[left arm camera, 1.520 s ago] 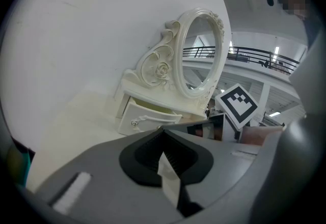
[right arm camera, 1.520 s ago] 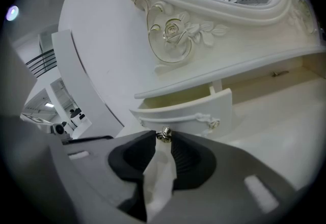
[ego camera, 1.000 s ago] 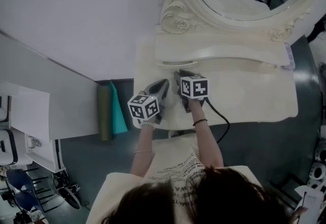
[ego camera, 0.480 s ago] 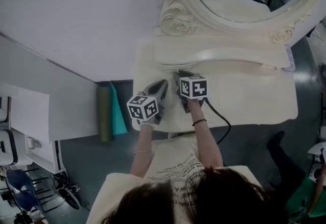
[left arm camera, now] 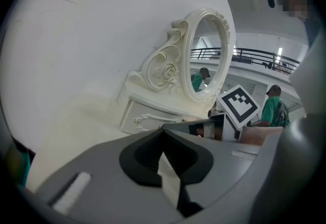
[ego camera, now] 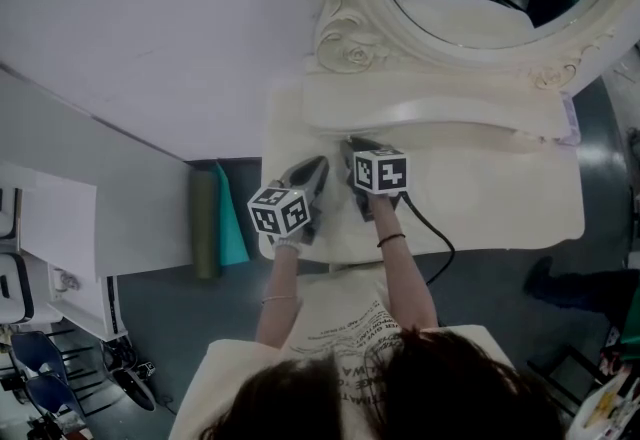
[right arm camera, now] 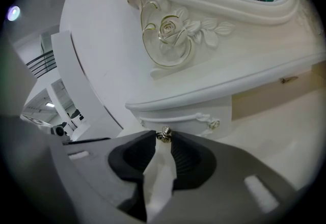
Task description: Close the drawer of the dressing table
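Claw tips of our right gripper [right arm camera: 162, 140] pinch the small knob [right arm camera: 164, 134] on the drawer [right arm camera: 183, 115]. The drawer sits under the mirror's [ego camera: 455, 8] scrolled end, with its wood side showing. Our left claw [left arm camera: 163, 133], tips together and empty, is near the mirror's base, just beside the right one, above the tabletop [ego camera: 500, 193].
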